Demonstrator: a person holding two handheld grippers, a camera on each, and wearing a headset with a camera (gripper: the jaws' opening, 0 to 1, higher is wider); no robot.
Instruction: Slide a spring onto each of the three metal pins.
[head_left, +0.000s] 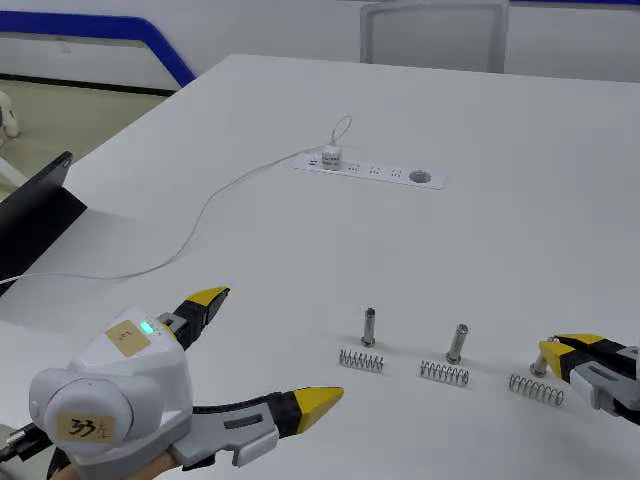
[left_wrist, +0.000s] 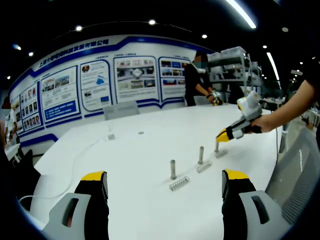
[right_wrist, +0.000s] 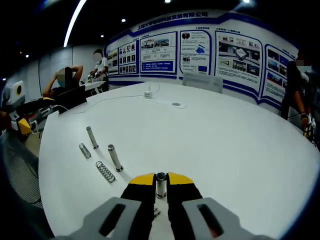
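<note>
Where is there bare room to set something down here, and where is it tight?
Free: the wide stretch between power strip and pins; the table right of the strip; the patch between cable and left claw. Crowded: the row of pins and springs, where the right claw grips the end pin.

Springs (head_left: 361, 360) lying beside upright pins (head_left: 368, 326)

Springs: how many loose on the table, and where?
3, all lying flat on the table: left spring before the left pin, middle spring before the middle pin, right spring beside the right gripper, shut on the third pin. None on a pin yet.
</note>
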